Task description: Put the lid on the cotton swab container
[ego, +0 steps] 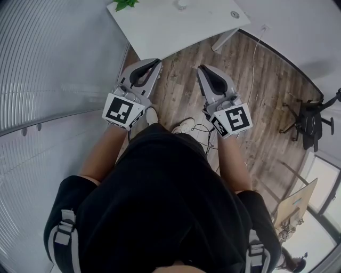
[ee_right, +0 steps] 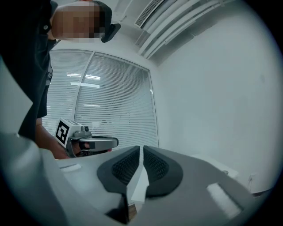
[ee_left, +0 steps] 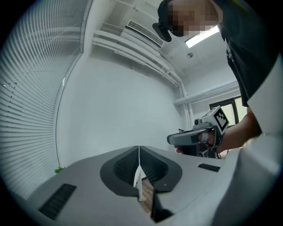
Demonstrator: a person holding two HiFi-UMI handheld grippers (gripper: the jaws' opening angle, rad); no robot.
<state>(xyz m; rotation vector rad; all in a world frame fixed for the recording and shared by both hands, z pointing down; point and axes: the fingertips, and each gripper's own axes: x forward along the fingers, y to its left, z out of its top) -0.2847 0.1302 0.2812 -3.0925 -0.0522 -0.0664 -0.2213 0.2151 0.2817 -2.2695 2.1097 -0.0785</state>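
Note:
I stand on a wood floor facing a white table. At its far edge sits a small pale object, and a small round disc lies at its right corner. Both are too small to identify. My left gripper and right gripper are held level side by side, short of the table, jaws shut with nothing between them. In the left gripper view the left gripper's pads meet, and the right gripper shows to the right. In the right gripper view the right gripper's pads leave only a thin slit, and the left gripper shows to the left.
A glass wall with blinds runs along the left. Green plant leaves sit at the table's left corner. A black office chair stands at the right, a wooden panel lower right. A cable trails over the floor.

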